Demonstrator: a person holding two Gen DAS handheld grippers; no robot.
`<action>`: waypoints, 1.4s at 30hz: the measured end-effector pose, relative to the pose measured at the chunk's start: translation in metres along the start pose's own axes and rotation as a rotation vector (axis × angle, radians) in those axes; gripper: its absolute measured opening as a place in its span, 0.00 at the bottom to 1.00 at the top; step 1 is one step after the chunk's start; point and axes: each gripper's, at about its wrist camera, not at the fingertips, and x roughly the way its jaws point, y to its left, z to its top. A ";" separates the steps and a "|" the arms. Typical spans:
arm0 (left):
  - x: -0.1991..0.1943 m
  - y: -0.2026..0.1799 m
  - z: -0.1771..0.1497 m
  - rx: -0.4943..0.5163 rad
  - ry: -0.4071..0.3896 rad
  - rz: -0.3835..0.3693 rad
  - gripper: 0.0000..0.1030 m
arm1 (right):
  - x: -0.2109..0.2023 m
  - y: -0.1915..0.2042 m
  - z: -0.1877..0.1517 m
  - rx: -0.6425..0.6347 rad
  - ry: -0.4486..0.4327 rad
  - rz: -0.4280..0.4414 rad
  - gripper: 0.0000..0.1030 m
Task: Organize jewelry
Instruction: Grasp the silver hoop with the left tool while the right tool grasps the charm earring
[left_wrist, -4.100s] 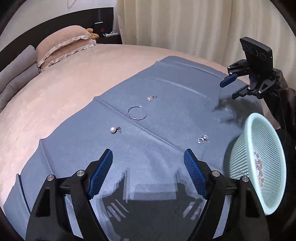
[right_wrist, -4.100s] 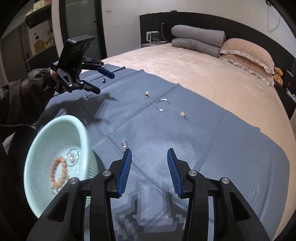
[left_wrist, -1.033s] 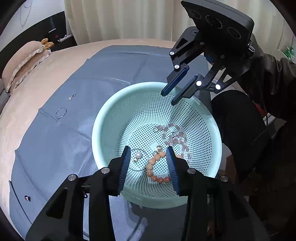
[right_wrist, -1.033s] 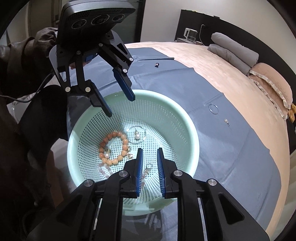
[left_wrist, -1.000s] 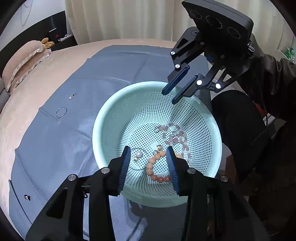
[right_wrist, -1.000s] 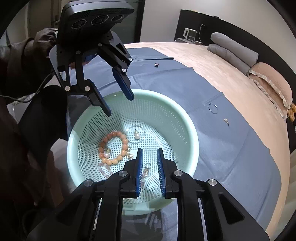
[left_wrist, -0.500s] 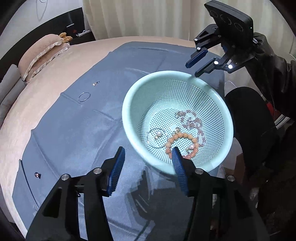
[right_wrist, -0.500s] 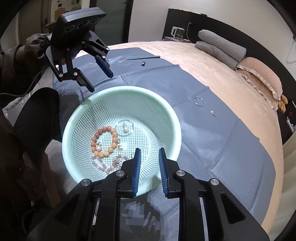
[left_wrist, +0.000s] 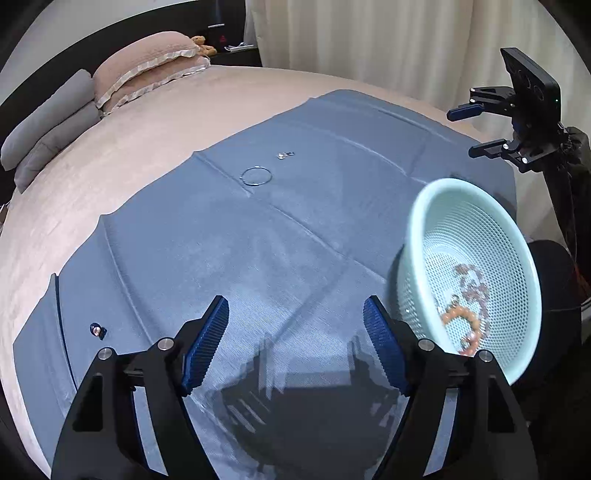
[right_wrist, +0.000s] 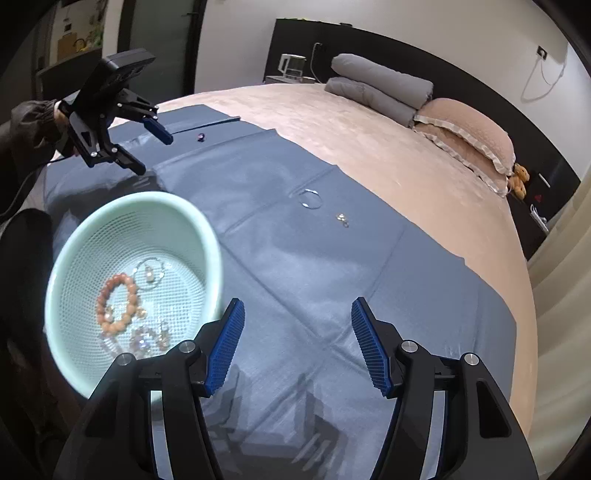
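Observation:
A mint green mesh basket (left_wrist: 413, 236) (right_wrist: 207, 229) sits at the near edge of a blue cloth (left_wrist: 258, 236) (right_wrist: 295, 266) on the bed. It holds an orange bead bracelet (right_wrist: 114, 306), a pearl piece and other jewelry. On the cloth lie a thin silver hoop (left_wrist: 256, 175) (right_wrist: 311, 198), a small silver charm (left_wrist: 285, 154) (right_wrist: 342, 219) and a small stud (left_wrist: 96, 329) (right_wrist: 200, 136). My left gripper (left_wrist: 295, 343) (right_wrist: 147, 144) is open and empty above the cloth. My right gripper (right_wrist: 297, 343) (left_wrist: 476, 127) is open and empty too.
Beige and grey pillows (left_wrist: 147, 66) (right_wrist: 465, 129) lie at the head of the bed. Cream curtains (left_wrist: 369, 44) hang beyond the far side. A nightstand with a kettle (right_wrist: 291, 66) stands by the dark headboard.
Both grippers have pulled back from over the basket and opened wide. The pearl piece and another small piece that lay on the cloth earlier are now in the basket.

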 end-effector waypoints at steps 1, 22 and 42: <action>0.006 0.005 0.004 -0.005 0.000 0.004 0.73 | 0.008 -0.007 0.003 0.010 0.006 -0.010 0.55; 0.177 0.048 0.102 -0.009 0.022 -0.062 0.78 | 0.188 -0.066 0.056 0.082 -0.026 0.023 0.55; 0.202 0.043 0.111 0.028 -0.018 -0.033 0.93 | 0.225 -0.063 0.065 0.109 -0.003 0.085 0.35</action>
